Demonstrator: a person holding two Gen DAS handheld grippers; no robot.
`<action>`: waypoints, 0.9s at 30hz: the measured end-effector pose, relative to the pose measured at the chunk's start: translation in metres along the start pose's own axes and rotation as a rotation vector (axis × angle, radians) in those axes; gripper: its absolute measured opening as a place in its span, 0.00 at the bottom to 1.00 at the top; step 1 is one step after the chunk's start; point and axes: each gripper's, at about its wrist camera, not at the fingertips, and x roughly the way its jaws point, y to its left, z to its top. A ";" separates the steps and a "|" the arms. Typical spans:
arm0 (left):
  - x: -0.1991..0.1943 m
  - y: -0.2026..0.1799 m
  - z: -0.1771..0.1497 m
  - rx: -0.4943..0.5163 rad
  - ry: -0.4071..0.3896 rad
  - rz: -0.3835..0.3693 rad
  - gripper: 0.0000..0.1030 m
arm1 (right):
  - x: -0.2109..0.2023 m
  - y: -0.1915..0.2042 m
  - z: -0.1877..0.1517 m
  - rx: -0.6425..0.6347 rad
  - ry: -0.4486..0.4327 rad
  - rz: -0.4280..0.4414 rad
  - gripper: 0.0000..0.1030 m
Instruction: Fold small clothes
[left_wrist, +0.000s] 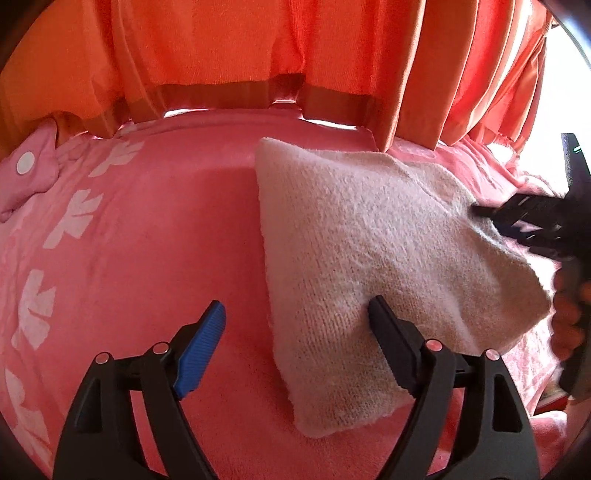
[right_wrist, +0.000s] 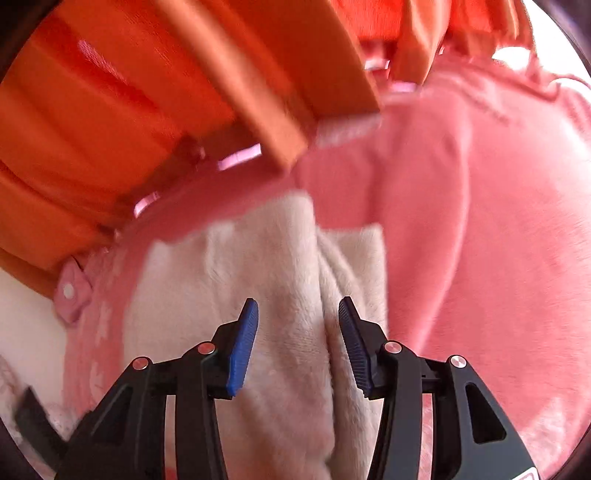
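A folded cream knit garment lies on a pink towel-covered surface in front of orange curtains. The left gripper stands spread wide over the garment's near left edge, its right finger resting on the knit, the blue-padded one beside it. The right gripper hovers with jaws apart above a raised fold, clasping nothing.

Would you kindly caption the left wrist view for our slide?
Open left gripper straddling the edge of a folded cream knit on a pink towel.
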 end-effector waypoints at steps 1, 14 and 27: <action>0.000 0.000 0.000 -0.003 0.001 -0.004 0.76 | -0.002 0.003 -0.001 -0.020 -0.013 -0.004 0.12; 0.007 -0.005 0.001 -0.001 0.009 -0.005 0.80 | -0.041 0.002 -0.018 0.000 -0.112 -0.042 0.11; -0.002 -0.002 0.004 -0.020 -0.017 -0.064 0.79 | -0.061 0.035 -0.054 -0.101 -0.189 -0.106 0.52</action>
